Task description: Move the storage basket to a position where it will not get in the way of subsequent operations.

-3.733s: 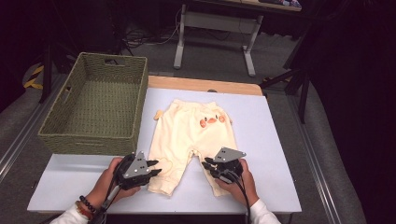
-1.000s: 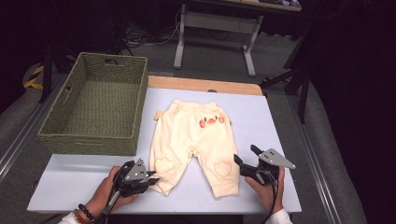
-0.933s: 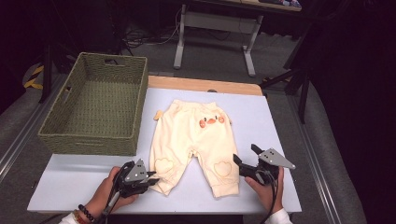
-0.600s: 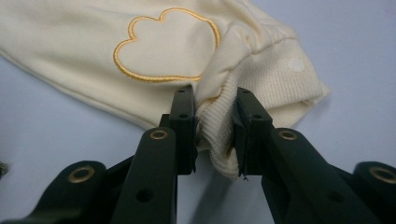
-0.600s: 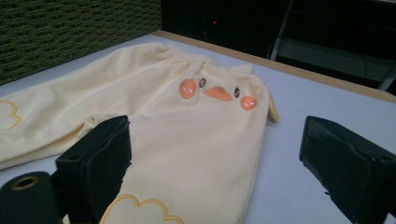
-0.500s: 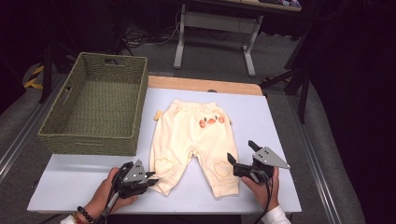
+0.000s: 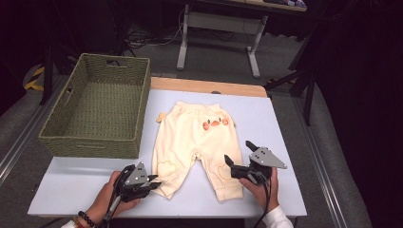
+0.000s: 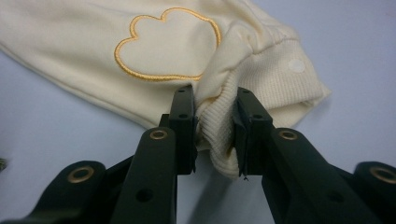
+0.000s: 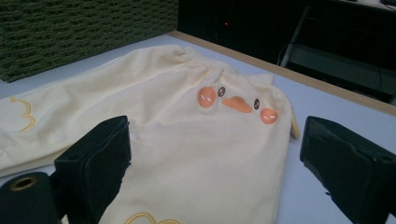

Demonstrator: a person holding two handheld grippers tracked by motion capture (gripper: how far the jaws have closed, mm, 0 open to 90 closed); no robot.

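I have the cream baby trousers (image 7: 194, 147) spread flat on the white table (image 7: 285, 123), waistband away from me, just right of the woven basket (image 7: 95, 111). My left gripper (image 7: 151, 183) is pinched on the ribbed cuff (image 8: 219, 135) of the left leg, the knit bunched between its pads. My right gripper (image 7: 237, 159) hovers over the other leg with its jaws wide and nothing in them; they have just been opening. I judge this the start of a fold: one cuff caught, the other not. Next I need to lower the right jaws over the right cuff (image 7: 228, 192), close on it, then lift both cuffs together towards the waistband
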